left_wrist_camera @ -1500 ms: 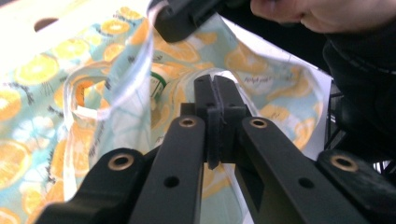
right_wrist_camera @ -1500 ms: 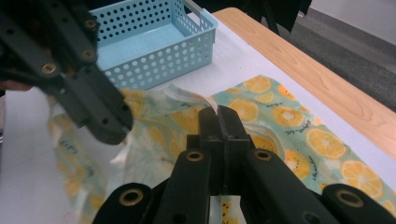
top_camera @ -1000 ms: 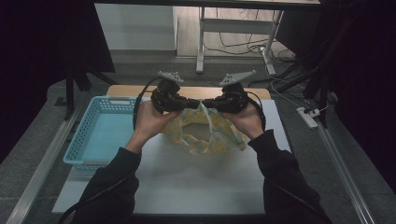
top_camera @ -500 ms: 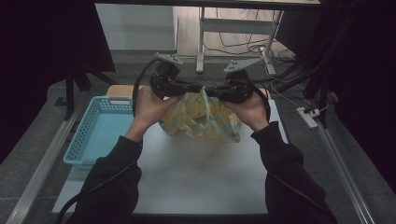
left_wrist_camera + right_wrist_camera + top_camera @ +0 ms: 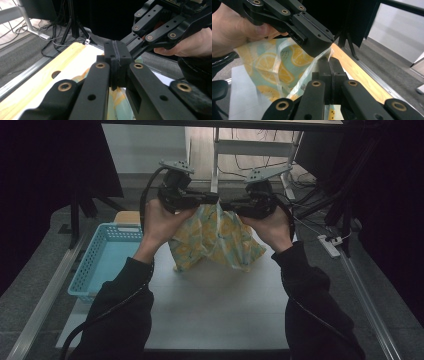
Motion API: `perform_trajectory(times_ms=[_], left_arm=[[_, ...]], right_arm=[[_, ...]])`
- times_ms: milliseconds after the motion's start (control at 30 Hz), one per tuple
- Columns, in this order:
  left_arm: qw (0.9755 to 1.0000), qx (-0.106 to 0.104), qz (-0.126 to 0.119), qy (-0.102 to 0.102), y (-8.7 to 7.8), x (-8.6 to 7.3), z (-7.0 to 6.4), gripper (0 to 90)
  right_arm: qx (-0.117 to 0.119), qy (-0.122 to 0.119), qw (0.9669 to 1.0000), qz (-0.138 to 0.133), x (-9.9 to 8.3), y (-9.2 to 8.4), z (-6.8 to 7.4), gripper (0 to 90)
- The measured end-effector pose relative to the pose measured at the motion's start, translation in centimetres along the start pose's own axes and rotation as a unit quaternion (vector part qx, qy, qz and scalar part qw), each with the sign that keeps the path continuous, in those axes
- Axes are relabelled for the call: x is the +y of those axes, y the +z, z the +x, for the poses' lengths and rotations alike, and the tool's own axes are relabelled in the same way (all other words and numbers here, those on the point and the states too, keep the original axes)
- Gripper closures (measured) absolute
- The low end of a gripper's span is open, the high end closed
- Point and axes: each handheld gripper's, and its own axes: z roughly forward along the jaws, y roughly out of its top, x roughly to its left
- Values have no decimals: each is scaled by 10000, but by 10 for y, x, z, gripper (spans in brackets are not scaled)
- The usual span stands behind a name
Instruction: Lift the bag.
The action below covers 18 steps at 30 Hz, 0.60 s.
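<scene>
I have the yellow-and-teal lemon-print cloth (image 5: 215, 237) pinched at its top edge and hanging above the white bench (image 5: 210, 305), right of the light-blue plastic basket (image 5: 102, 262). My left tongs (image 5: 212, 198) and right tongs (image 5: 226, 206) face each other, almost touching, forearms raised. Next, I judge, spread the hands to open the cloth.

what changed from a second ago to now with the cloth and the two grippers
Both grippers, left and right, have risen together, lifting the lemon-print cloth from a bunched heap on the white table until it hangs from its top edge, with the lower corners near the surface. Each stays shut on the cloth, close together. The blue basket has not moved.
</scene>
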Motion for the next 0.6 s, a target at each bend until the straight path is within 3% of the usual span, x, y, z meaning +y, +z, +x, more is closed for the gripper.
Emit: perform_trajectory(times_ms=[300, 600], left_arm=[[9997, 124, -180, 81, -7, 12, -3, 900], [9992, 324, 14, 230, 8, 4, 1, 899]], right_arm=[[-120, -69, 9998, -174, 14, -9, 2, 900], [-258, -48, 9996, -69, 2, 0, -4, 900]])
